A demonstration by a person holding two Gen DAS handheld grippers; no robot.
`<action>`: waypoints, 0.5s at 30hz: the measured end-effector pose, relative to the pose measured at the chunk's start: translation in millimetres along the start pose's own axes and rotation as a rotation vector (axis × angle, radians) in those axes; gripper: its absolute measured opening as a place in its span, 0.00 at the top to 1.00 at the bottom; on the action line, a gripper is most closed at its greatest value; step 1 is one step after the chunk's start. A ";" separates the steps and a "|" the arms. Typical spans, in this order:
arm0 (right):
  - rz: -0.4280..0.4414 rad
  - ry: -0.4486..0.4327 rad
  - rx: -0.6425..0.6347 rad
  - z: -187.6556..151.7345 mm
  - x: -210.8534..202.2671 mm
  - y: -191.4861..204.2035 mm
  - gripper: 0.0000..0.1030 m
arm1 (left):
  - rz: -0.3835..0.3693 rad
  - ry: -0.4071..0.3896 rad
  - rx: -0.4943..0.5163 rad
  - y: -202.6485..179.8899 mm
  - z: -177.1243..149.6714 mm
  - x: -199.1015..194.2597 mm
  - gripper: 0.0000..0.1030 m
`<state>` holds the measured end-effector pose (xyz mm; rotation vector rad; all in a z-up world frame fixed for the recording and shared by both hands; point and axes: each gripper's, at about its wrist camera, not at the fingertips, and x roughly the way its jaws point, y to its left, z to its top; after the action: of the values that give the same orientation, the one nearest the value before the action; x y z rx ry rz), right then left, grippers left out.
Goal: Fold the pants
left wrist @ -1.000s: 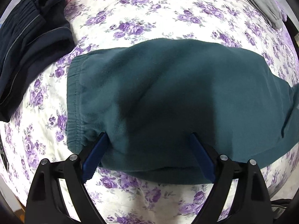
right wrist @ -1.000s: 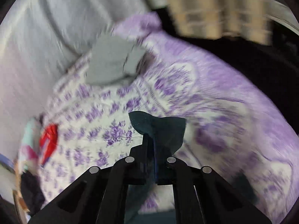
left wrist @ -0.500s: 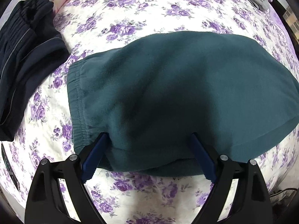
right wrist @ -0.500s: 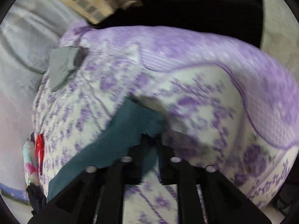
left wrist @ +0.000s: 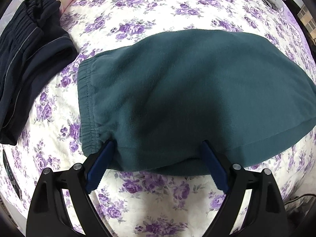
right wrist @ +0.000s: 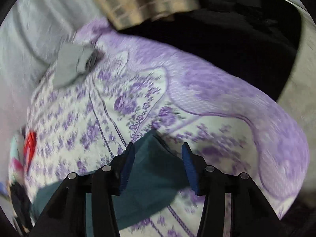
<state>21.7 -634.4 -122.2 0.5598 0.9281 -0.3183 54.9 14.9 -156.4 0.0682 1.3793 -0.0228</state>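
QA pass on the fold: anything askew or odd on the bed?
Nothing major. The teal pants lie folded flat, waistband to the left. Their corner between the open right tongs looks slightly peaked, though that view is blurred. Left tongs open at the near edge.

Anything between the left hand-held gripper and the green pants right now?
Nothing visible. The left hand-held gripper is open, its blue fingers straddling the near folded edge of the green pants. The dark garment lies off to the left on the floral bedspread, clear of the pants.

The pants (left wrist: pixel 187 90) were matt, fuzzy fleece. The bedspread (left wrist: pixel 158 9) was smooth printed cloth. The left gripper (left wrist: pixel 156 158) looked like matt black plastic.
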 end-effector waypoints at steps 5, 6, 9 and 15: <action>0.014 0.017 -0.089 11.0 3.9 11.8 0.93 | 0.012 0.012 -0.004 -5.7 3.2 1.5 0.16; 0.029 -0.020 -0.074 13.7 -3.1 9.4 0.93 | 0.014 0.014 -0.009 -5.8 4.8 3.0 0.16; 0.044 -0.074 -0.052 20.1 -4.4 4.8 0.93 | 0.014 0.017 -0.035 -5.5 7.7 6.6 0.16; -0.113 -0.024 -0.053 17.3 32.2 -0.3 0.51 | 0.031 0.037 -0.025 -6.3 15.2 14.0 0.16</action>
<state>51.3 -645.4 -140.7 0.4552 0.9445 -0.4006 72.1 8.1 -167.5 0.0693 1.4152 0.0212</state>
